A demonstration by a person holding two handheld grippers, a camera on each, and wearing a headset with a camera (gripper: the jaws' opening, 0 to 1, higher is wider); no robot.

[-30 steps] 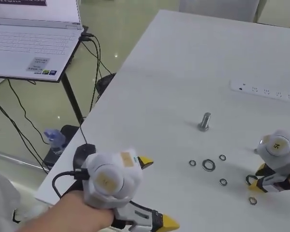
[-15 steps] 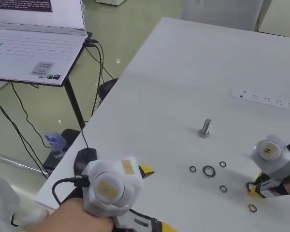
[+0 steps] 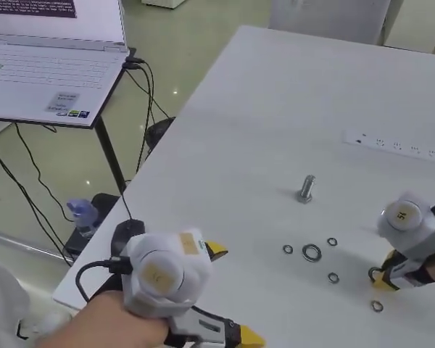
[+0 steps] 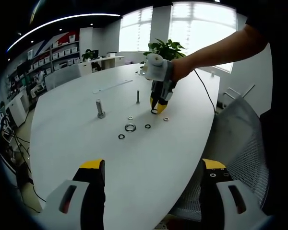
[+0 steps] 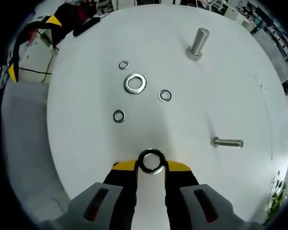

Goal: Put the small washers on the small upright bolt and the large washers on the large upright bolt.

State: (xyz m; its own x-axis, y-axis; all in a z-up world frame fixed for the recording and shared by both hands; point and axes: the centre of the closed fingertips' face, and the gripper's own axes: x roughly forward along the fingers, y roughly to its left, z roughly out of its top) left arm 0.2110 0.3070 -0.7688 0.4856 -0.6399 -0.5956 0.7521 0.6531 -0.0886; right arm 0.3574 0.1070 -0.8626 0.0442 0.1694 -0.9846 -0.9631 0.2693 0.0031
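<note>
— Yellow-tipped right gripper (image 5: 150, 166): what has it got?
— Its jaws are nearly closed on a big washer (image 5: 150, 152), pinched by its rim between the tips. It hangs low over the white table (image 5: 86, 158); whether it touches, I cannot tell.
— And the bolts?
— Both stand on their heads ahead of it, shafts bare: the thick bolt (image 5: 198, 42) further off, the thin bolt (image 5: 228, 142) nearer and to one side.
— The rest of the washers?
— A second big washer (image 5: 143, 82) lies flat between the gripper and the thick bolt, with three small washers (image 5: 114, 116) loosely around it, apart from one another. A fourth small washer (image 3: 377, 306) lies just beside the right gripper.
— The left gripper (image 4: 152, 167)?
— Jaws spread wide, holding nothing, near the table's edge, well apart from the washers.
</note>
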